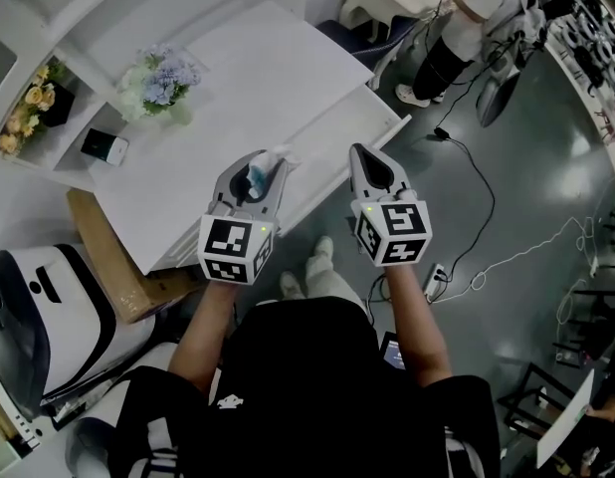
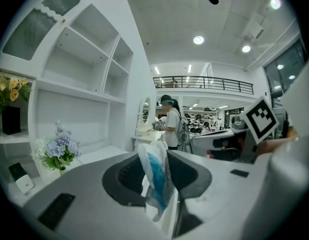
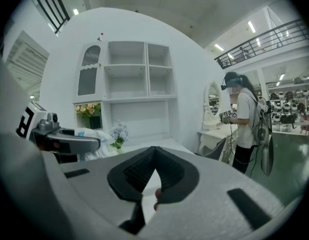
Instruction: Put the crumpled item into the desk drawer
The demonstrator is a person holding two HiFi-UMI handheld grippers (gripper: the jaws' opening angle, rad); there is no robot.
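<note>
Pinched between the pads of the left gripper [image 2: 157, 156]: crumpled item [image 2: 154, 179], white and blue, raised over the near edge of the desk [image 1: 238, 78]. Clenched on nothing, tips meeting: right gripper [image 3: 154, 151], just alongside. Could slip from so thin and loose a pinch and land short of the drawer. No telling drawer open from drawer closed here, with the front edge masked by both grippers.
</note>
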